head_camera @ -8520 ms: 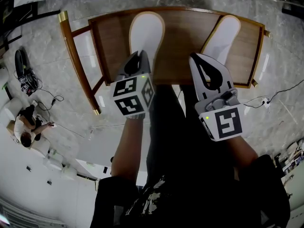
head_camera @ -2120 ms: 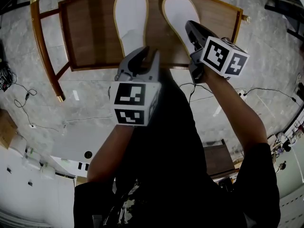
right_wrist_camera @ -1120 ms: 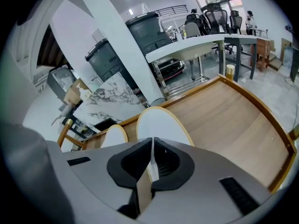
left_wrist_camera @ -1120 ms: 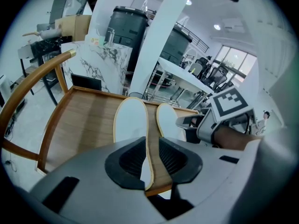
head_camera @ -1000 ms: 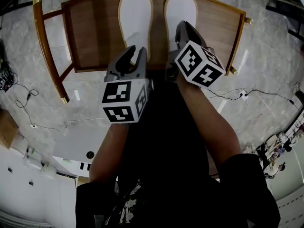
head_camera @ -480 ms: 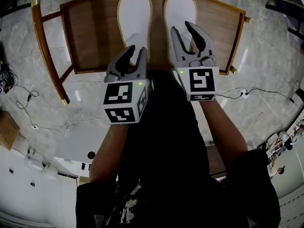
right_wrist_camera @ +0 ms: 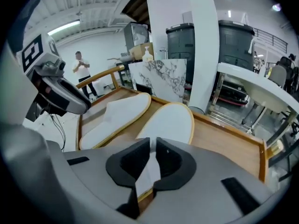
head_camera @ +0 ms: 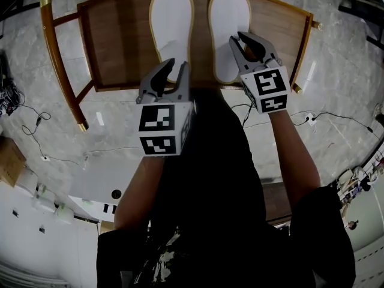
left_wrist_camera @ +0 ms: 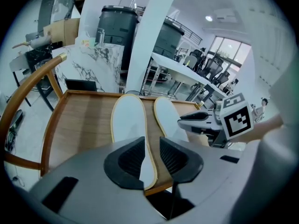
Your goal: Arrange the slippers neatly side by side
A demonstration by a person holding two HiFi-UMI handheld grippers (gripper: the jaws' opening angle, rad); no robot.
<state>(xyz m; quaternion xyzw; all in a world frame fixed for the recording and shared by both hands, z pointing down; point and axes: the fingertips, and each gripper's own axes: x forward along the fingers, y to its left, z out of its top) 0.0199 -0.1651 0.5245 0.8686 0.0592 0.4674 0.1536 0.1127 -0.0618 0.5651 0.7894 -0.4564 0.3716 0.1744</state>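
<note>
Two white slippers with tan rims lie side by side on the wooden chair seat (head_camera: 120,41), the left slipper (head_camera: 171,23) and the right slipper (head_camera: 228,26). My left gripper (head_camera: 174,65) hovers at the left slipper's near end (left_wrist_camera: 128,120); its jaws stand apart, the heel rim shows in the gap, and neither pad presses on it. My right gripper (head_camera: 247,39) is over the right slipper's near right side (right_wrist_camera: 170,120). Its jaws have just been closing to a narrow slit, through which the slipper's white heel shows unpinched.
The chair's curved wooden back rail (head_camera: 60,71) runs down the left side, with marble floor around it. Cables (head_camera: 24,125) lie on the floor at left. A marble slab (right_wrist_camera: 159,80), dark bins (left_wrist_camera: 114,31) and a standing person (right_wrist_camera: 81,66) are beyond the chair.
The right slipper was brought in beside the left one. Within the last second the right gripper rolled upright, spread its jaws, then narrowed them and shifted right. The left gripper kept still.
</note>
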